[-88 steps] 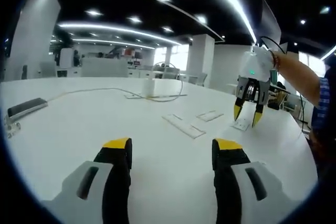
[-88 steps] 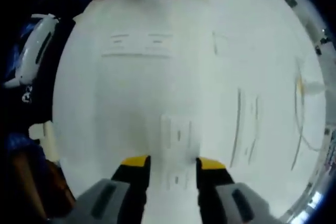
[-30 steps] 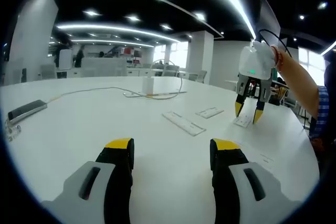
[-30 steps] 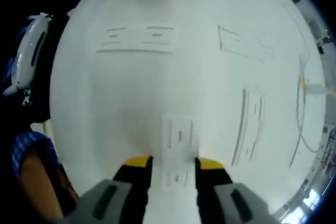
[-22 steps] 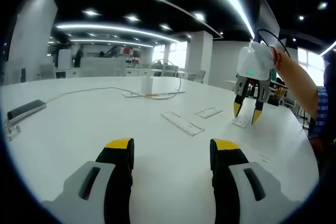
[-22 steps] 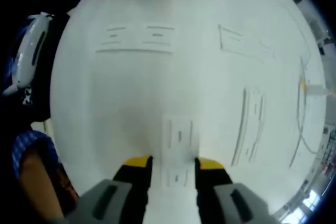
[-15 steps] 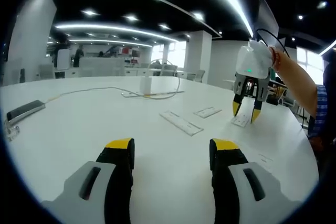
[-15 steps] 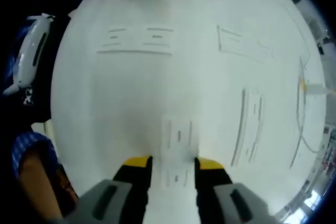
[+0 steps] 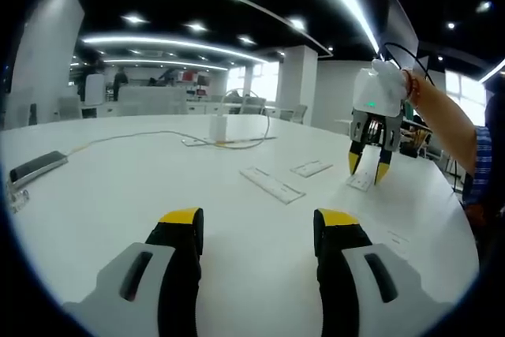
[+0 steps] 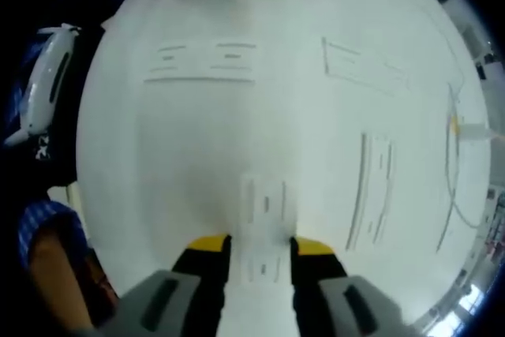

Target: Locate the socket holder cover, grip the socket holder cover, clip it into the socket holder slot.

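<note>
1. The step in hand looks like the grip step: the right claw (image 9: 369, 165) is seen in the left gripper view pointing down at the white surface (image 9: 142, 187), with the socket holder cover (image 10: 263, 230) between its yellow tips.
2. In the right gripper view the cover is a flat white piece with slots, and the jaws are pressed against its two long edges, so it's judged as clenched on the cover. Whether it's lifted off the surface yet can't be told for sure.
3. The left claw (image 9: 252, 226) is held released, jaws wide apart, nothing between them, hovering low over the surface.
4. Other flat white strips are laid out further along, e.g. a long one (image 9: 272, 185) near the middle, probably the socket holder.
5. Next move (a guess): the cover gets lifted and lined up square over the slot, then pushed down evenly so it clips.
</note>
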Available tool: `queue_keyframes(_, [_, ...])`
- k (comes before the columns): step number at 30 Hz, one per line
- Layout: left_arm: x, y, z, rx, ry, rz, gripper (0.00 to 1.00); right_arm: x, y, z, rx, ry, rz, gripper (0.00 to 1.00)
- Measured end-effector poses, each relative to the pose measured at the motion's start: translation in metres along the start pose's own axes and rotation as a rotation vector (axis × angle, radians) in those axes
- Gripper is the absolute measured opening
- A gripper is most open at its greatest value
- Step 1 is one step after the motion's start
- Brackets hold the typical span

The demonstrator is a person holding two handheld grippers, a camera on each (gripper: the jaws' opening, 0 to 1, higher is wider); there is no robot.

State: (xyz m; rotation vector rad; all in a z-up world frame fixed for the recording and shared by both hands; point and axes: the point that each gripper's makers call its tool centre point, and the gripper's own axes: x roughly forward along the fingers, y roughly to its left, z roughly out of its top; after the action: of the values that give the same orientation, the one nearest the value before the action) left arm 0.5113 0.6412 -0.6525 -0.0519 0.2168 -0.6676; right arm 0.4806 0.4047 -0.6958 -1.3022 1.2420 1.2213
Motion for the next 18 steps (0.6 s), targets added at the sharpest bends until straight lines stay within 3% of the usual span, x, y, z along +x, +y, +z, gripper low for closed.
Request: queue_keyframes(18, [0.0000, -0.0033, -0.0007, 0.003, 0.006, -0.011, 0.56, -0.0012, -0.0076, 0.0000, 0.019, -0.019, 0.040, 0.28])
